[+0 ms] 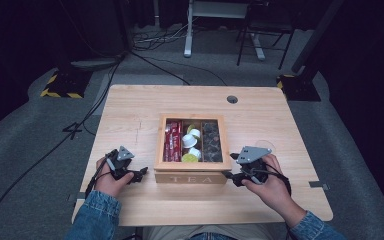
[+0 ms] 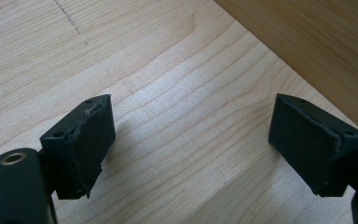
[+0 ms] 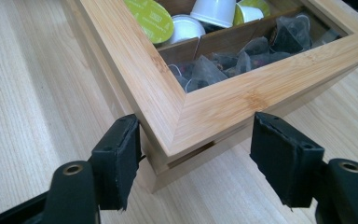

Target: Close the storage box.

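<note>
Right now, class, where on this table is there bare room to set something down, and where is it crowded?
The table is bare behind the tea box, and along both side edges. It is crowded at the box's front corners, where the left gripper and right gripper sit.

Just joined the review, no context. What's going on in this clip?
A person holds a gripper in each hand at a wooden tea box with a windowed lid. The right gripper is open, its jaws straddling the box's near right corner at the lid seam, one pad close against the side. The left gripper is open over bare table beside the box. The lid looks closed.
</note>
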Demonstrator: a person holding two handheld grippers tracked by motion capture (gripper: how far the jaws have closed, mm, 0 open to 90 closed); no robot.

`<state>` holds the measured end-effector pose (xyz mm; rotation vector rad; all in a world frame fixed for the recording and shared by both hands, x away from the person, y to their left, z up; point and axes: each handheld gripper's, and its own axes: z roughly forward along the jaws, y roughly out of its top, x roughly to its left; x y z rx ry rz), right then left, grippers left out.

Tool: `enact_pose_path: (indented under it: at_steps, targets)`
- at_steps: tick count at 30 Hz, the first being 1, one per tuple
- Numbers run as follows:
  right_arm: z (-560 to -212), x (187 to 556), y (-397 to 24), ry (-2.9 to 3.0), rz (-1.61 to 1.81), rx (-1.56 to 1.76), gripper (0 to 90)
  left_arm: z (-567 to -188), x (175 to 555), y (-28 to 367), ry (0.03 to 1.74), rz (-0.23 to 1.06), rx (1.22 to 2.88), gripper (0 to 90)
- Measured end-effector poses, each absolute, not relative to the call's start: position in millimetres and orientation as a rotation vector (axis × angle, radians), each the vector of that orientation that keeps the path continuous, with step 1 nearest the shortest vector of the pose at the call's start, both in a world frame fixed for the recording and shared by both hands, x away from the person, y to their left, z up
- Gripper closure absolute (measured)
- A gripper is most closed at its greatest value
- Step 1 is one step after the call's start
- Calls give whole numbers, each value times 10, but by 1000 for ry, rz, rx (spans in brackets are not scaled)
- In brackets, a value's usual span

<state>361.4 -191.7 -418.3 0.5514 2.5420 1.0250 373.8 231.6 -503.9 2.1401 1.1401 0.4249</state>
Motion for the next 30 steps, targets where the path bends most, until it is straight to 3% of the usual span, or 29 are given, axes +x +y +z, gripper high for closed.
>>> enact_pose_path:
  at_steps: [19,30]
  targets:
    - [-4142,3605,-1941,2541,1074,581,398,-5040,3742,2310,1138,425,2139,148]
    - [-4016,3671,-2006,2531,1212,644,289,-5039,3722,2316,1133,430,2145,150]
